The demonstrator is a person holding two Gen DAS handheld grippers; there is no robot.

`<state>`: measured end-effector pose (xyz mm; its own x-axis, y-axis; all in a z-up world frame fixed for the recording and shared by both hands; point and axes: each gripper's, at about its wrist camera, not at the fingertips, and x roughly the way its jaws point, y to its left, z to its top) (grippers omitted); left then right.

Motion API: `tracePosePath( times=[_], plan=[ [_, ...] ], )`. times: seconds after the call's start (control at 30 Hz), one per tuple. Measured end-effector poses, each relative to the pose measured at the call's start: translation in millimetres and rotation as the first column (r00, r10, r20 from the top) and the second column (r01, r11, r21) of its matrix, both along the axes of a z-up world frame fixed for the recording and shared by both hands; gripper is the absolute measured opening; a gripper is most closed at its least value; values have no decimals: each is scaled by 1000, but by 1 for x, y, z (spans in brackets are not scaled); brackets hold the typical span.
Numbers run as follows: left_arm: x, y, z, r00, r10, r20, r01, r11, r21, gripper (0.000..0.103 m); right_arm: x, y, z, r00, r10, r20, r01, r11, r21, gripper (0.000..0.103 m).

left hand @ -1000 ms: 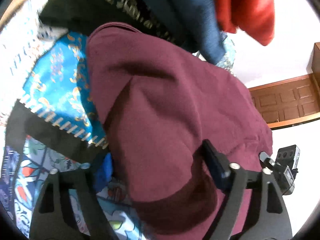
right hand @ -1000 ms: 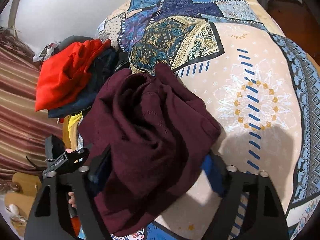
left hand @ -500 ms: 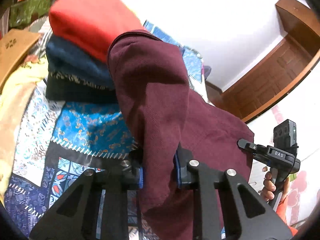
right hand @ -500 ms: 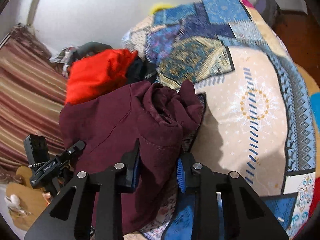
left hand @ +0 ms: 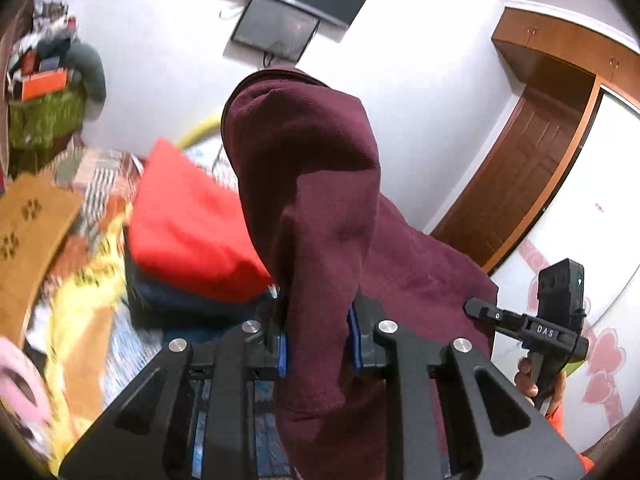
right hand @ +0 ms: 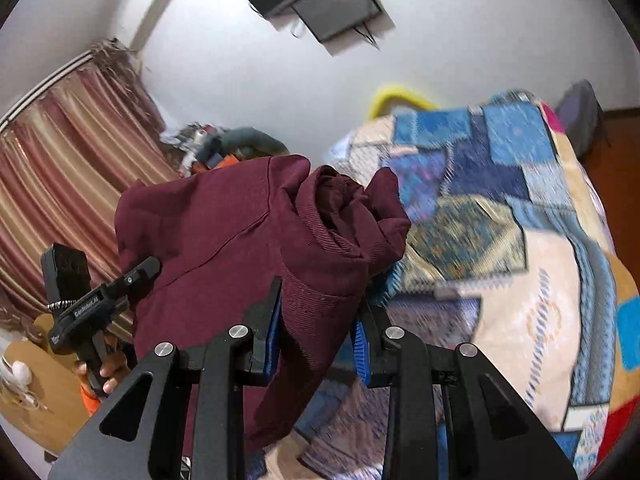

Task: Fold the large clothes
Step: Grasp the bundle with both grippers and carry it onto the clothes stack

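A dark maroon sweater (left hand: 320,216) hangs lifted between both grippers, above the bed. My left gripper (left hand: 318,340) is shut on a bunched fold of it, with cloth standing up over the fingers. My right gripper (right hand: 316,328) is shut on another bunched part of the same maroon sweater (right hand: 240,240), near a ribbed edge. The right gripper's handle and hand show in the left wrist view (left hand: 556,320); the left gripper's handle shows in the right wrist view (right hand: 80,304).
A stack of folded clothes with a red one (left hand: 192,232) on top sits on the bed at the left. The patchwork bedspread (right hand: 520,240) spreads to the right. A wall TV (left hand: 288,20), striped curtains (right hand: 60,168) and a wooden door (left hand: 532,168) surround the bed.
Both grippers closed on the maroon sweater and raised it off the bed. The views tilted up from the bedspread toward the wall and TV.
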<state>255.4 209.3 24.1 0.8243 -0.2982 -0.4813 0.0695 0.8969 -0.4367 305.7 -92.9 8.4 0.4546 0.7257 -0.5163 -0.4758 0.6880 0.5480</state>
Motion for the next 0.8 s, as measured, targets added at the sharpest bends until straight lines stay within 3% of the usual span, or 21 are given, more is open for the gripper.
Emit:
tracePosePath(
  times=[0.23,0.4,0.57,0.73,0.8],
  plan=[
    [39,48,49,999,23,32,-24,999,36,22,44,47,11,1000,4,20,-5,999,53,26],
    [89,92,53,999,37,26,-38,999,23,22,76,88,0,1000,4,20,-5,997,78,26],
    [157,142,24,998,62,-12,-62,998,-3,26,106,129,-24,1000,-3,19,2,997,82,27],
    [231,199,-68,971,128,-203,-145,987,-67,37,144,171,-87,997,7,-72,-6,1000,19,28],
    [241,210,-97,957,164,-241,-175,984,-23,49,157,179,-114,994,20,-109,-20,1000,9,31]
  ],
)
